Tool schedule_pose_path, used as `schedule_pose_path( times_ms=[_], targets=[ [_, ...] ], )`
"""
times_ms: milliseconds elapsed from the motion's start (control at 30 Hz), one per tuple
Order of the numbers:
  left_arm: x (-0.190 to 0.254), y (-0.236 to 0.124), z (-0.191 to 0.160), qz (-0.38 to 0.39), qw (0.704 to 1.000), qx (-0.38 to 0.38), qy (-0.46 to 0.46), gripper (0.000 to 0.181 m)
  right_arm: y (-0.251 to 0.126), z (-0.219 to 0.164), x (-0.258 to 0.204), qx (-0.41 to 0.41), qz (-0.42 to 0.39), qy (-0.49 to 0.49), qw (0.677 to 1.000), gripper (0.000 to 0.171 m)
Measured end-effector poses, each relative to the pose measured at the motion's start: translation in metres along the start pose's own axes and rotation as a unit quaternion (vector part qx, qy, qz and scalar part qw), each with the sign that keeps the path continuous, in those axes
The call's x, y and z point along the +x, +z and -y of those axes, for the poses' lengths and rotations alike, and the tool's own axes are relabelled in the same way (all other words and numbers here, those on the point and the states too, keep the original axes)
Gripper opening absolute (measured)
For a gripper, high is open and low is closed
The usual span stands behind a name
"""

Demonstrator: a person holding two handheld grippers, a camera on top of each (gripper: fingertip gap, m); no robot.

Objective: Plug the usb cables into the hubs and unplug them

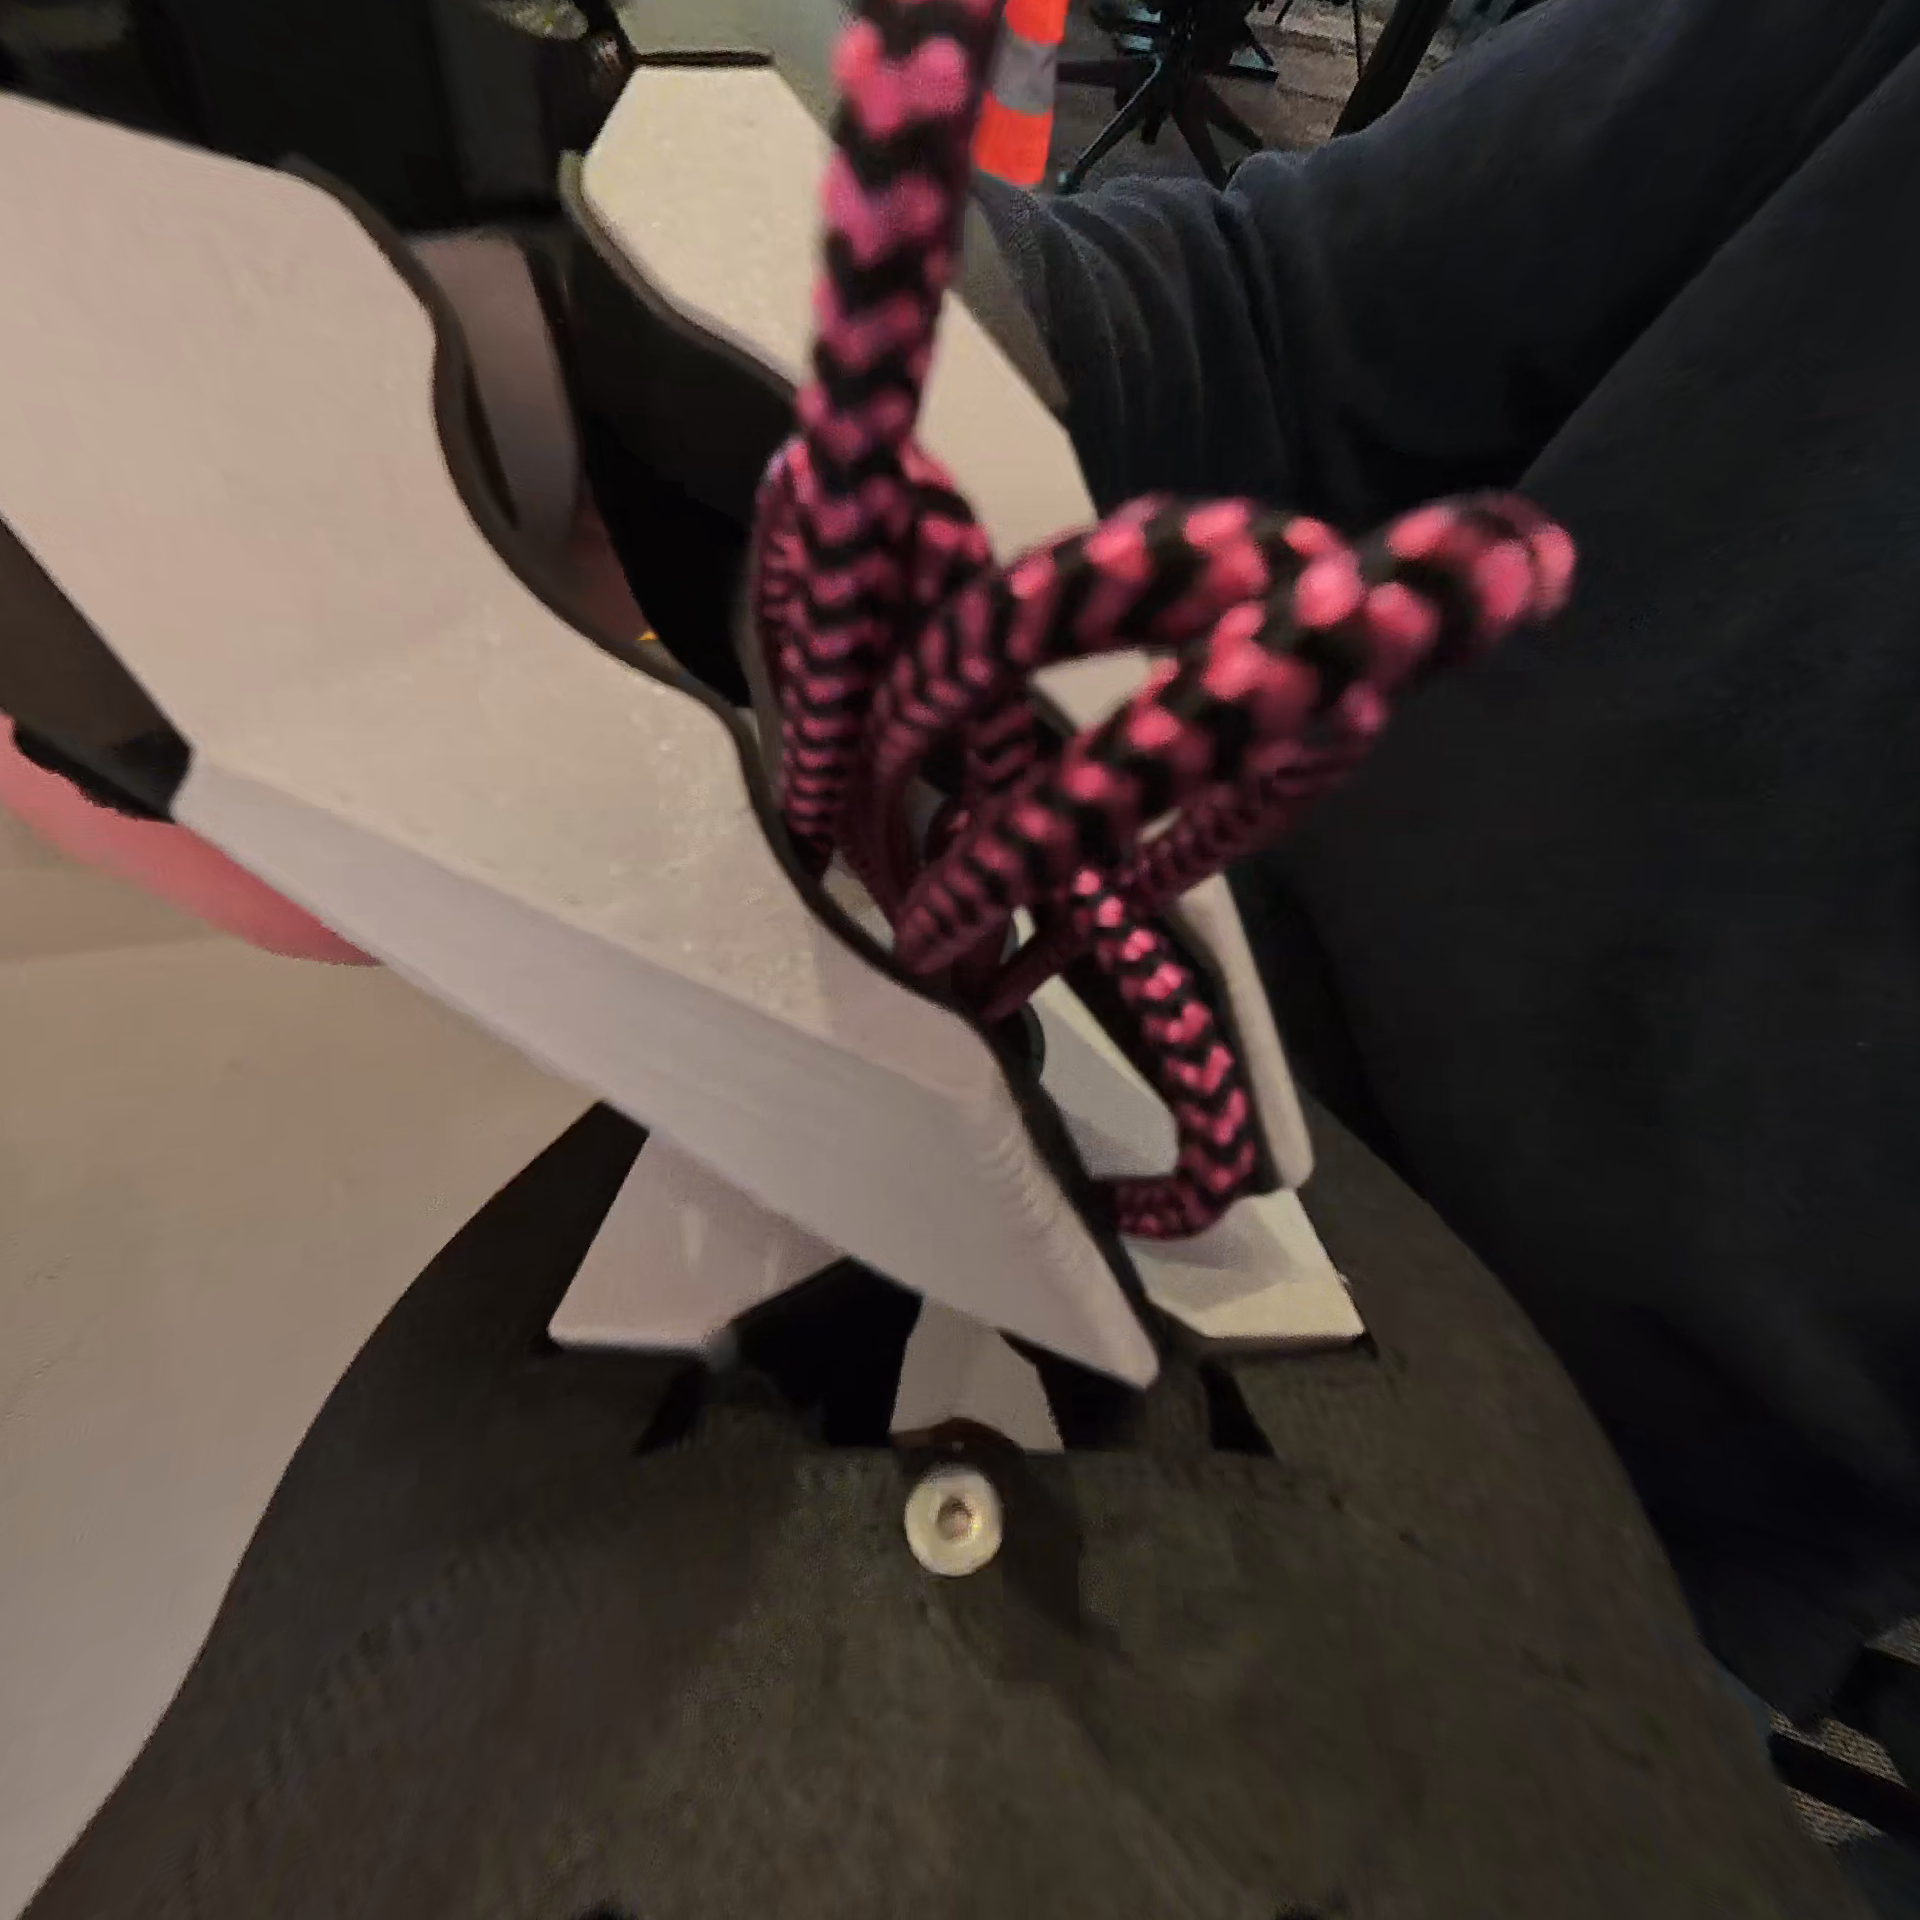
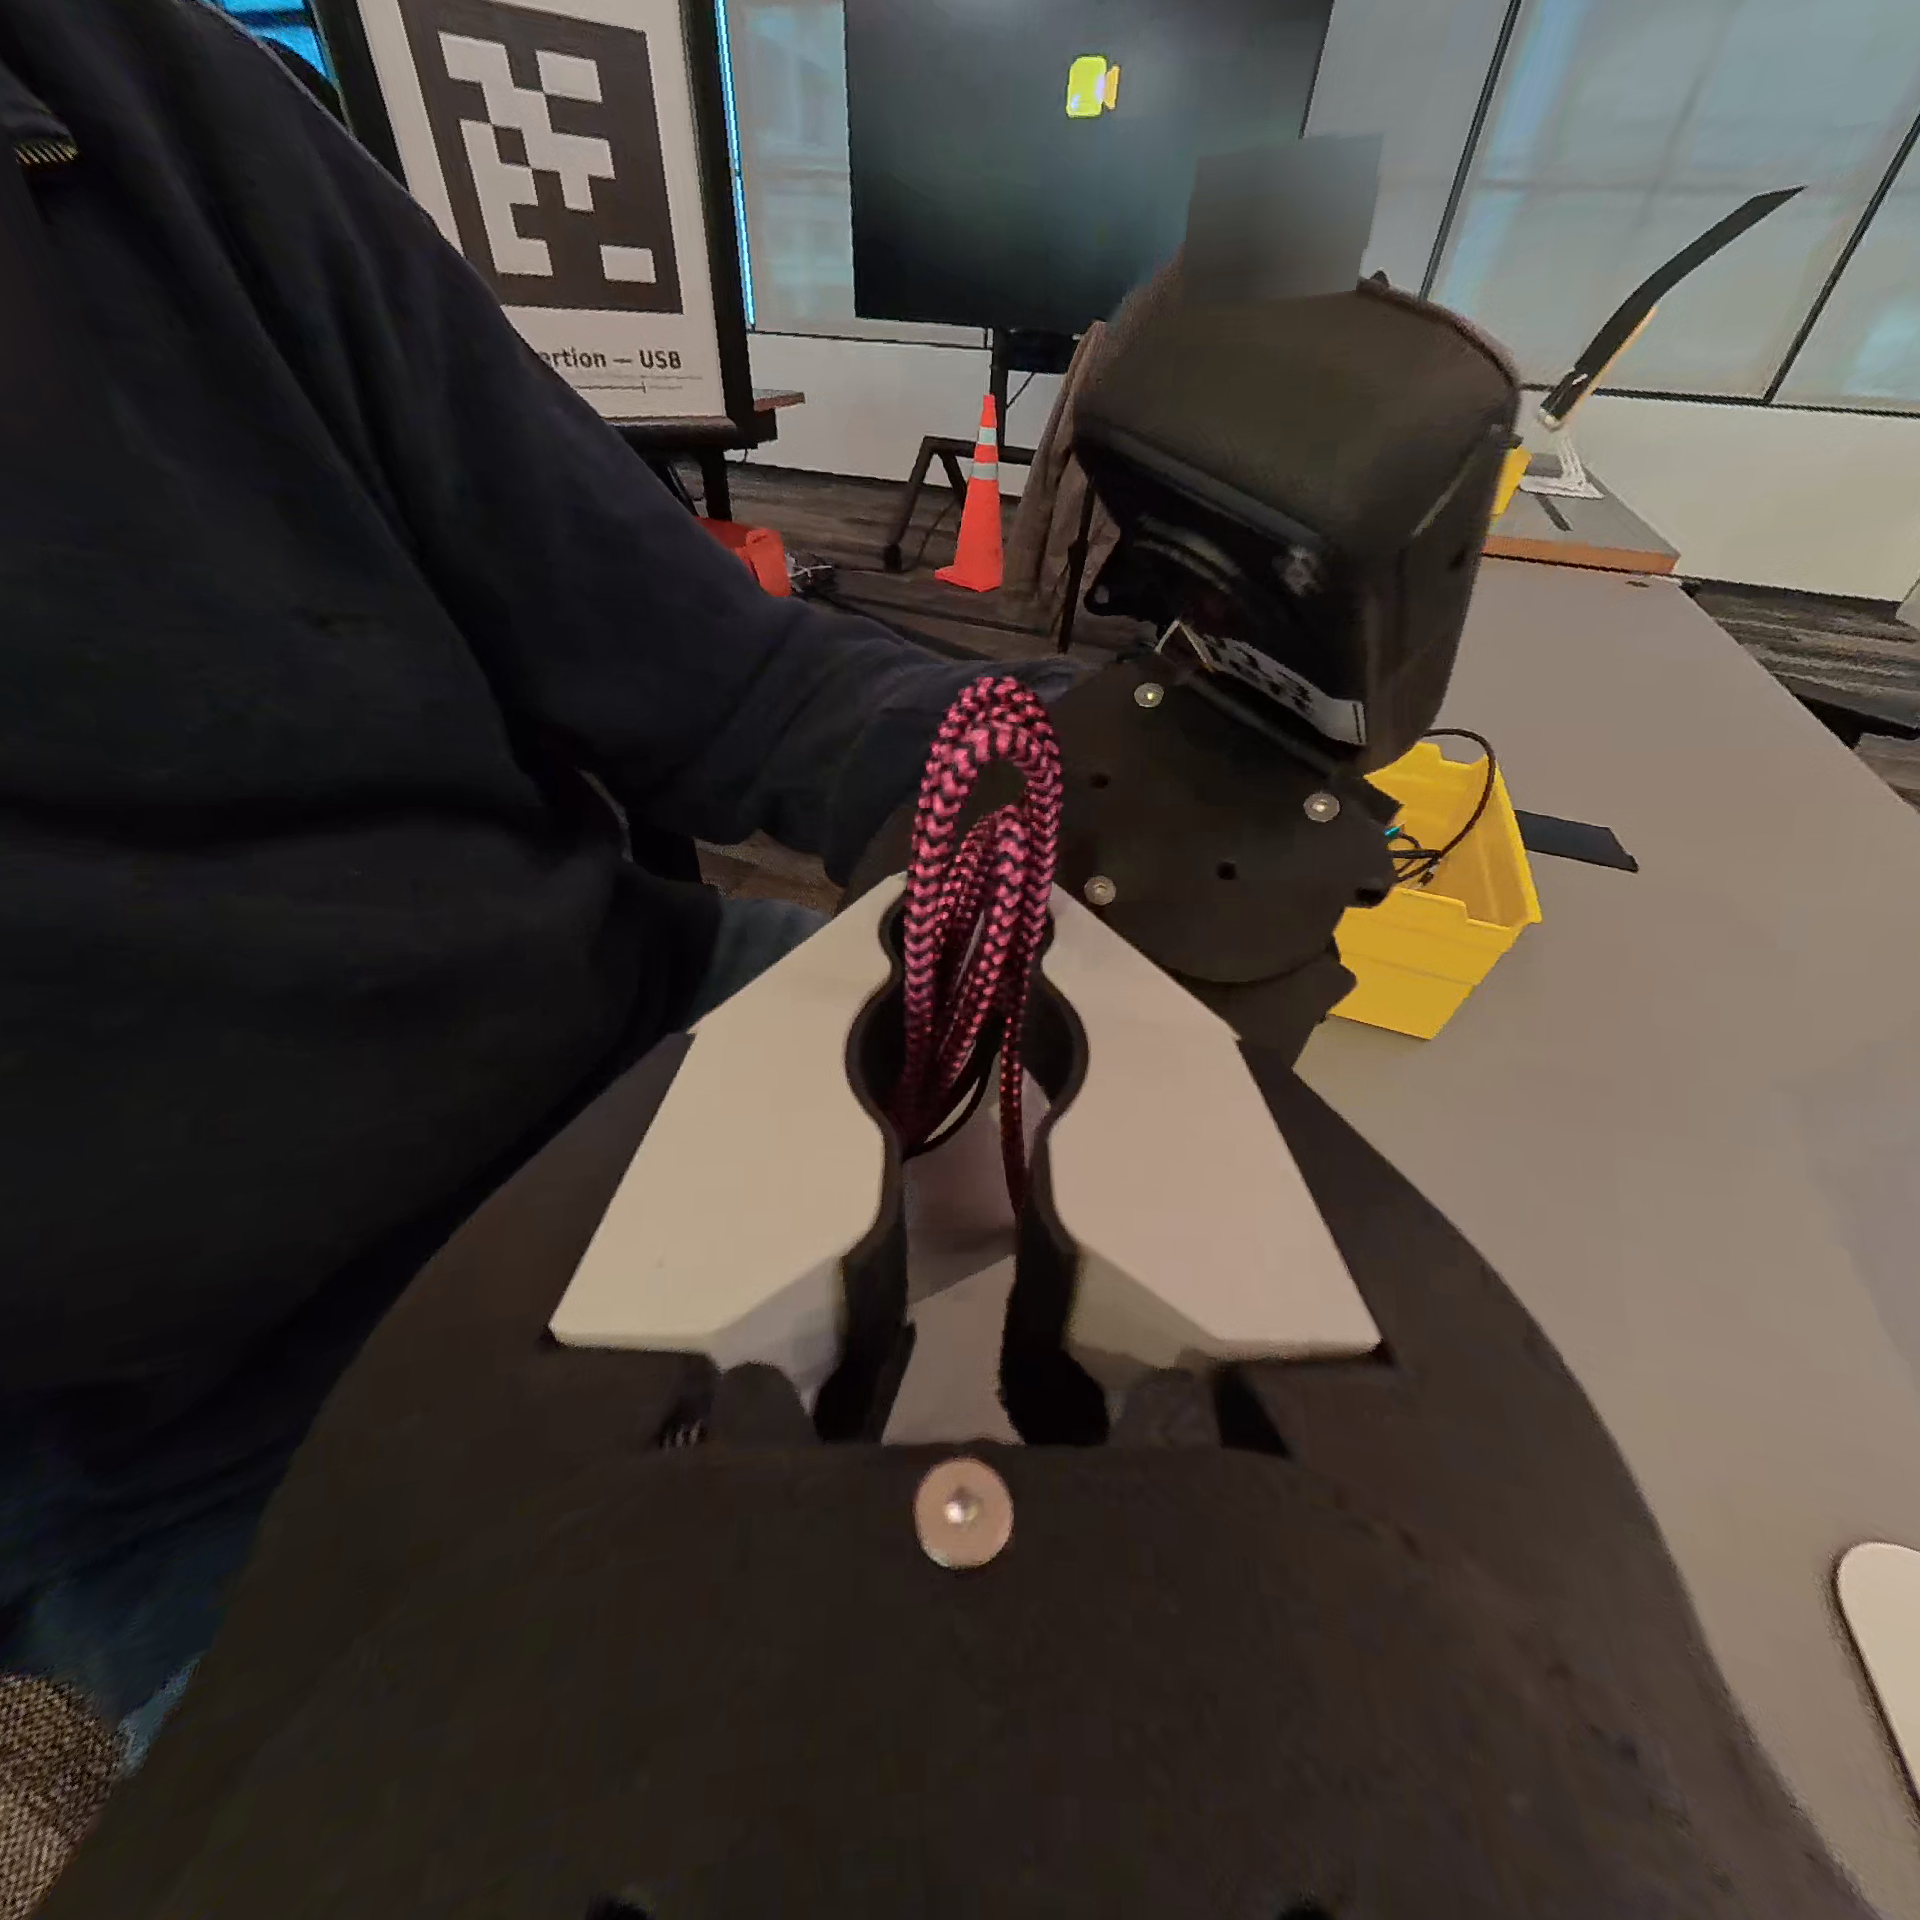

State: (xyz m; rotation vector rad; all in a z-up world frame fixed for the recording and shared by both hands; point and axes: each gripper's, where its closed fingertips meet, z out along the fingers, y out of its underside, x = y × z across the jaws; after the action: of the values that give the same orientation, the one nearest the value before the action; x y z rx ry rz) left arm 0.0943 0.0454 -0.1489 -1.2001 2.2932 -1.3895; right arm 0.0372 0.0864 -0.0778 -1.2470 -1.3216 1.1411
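Observation:
A bundle of pink-and-black braided cable [image 2: 977, 883] stands between the white fingers of my right gripper [image 2: 971, 914], which is shut on it. Its loops rise above the fingertips. My left gripper's black body [image 2: 1205, 831] sits just beyond those fingertips, and its fingers are hidden there. In the left wrist view the right gripper's white fingers [image 1: 499, 727] cross close in front, with the cable loops [image 1: 1039, 727] spilling between them and down against my left gripper [image 1: 997, 1039]. Its fingertips are covered, so its grip is unclear. No hub or plug is in view.
A person's dark sleeve [image 2: 416, 675] fills the left side. A yellow bin [image 2: 1444, 935] with thin wires stands on the grey table [image 2: 1662, 1195] behind the left gripper. A white object [image 2: 1886, 1662] lies at the table's right edge. An orange cone [image 2: 982, 499] stands on the floor. Left tips to right tips: about 9 cm.

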Motion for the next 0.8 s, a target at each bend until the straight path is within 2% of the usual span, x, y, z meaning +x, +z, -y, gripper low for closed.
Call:
schedule_pose_path(
  times_ms=[33,133,233,333,467,533,600,633,667,733,800],
  targets=[
    [-0.001,0.0,-0.001,0.001,1.0,-0.002,-0.001,0.006,-0.001,-0.001,0.001,0.001,-0.002,0.001,1.0,0.01],
    [-0.008,-0.005,0.001,0.015,1.0,0.012,-0.014,0.007,-0.006,0.001,0.004,0.014,-0.018,0.005,1.0,0.004],
    [-0.024,-0.018,0.007,0.075,0.996,0.051,-0.023,0.012,-0.017,0.007,0.018,0.034,-0.07,0.023,0.997,0.002],
    [-0.035,-0.031,0.01,0.149,0.986,0.071,-0.019,0.027,-0.027,0.011,0.035,0.045,-0.14,0.044,0.988,0.002],
    [-0.056,-0.051,0.015,0.286,0.954,0.091,-0.01,0.041,-0.037,0.007,0.053,0.043,-0.222,0.067,0.972,0.003],
    [-0.066,-0.055,0.013,0.353,0.933,0.068,0.013,0.047,-0.042,0.009,0.059,0.061,-0.253,0.082,0.962,0.003],
    [-0.073,-0.057,0.015,0.39,0.918,0.066,0.015,0.052,-0.046,0.012,0.065,0.074,-0.286,0.089,0.951,0.002],
    [-0.076,-0.056,0.017,0.401,0.913,0.067,0.014,0.061,-0.045,0.013,0.066,0.073,-0.297,0.088,0.948,0.002],
    [-0.079,-0.054,0.017,0.408,0.911,0.059,0.014,0.061,-0.043,0.011,0.067,0.066,-0.306,0.092,0.945,0.002],
    [-0.082,-0.053,0.019,0.422,0.904,0.057,0.023,0.04,-0.038,0.01,0.066,0.059,-0.313,0.094,0.943,0.002],
    [-0.083,-0.05,0.02,0.42,0.905,0.063,0.019,0.029,-0.037,0.009,0.067,0.048,-0.328,0.092,0.939,0.002]
  ],
)
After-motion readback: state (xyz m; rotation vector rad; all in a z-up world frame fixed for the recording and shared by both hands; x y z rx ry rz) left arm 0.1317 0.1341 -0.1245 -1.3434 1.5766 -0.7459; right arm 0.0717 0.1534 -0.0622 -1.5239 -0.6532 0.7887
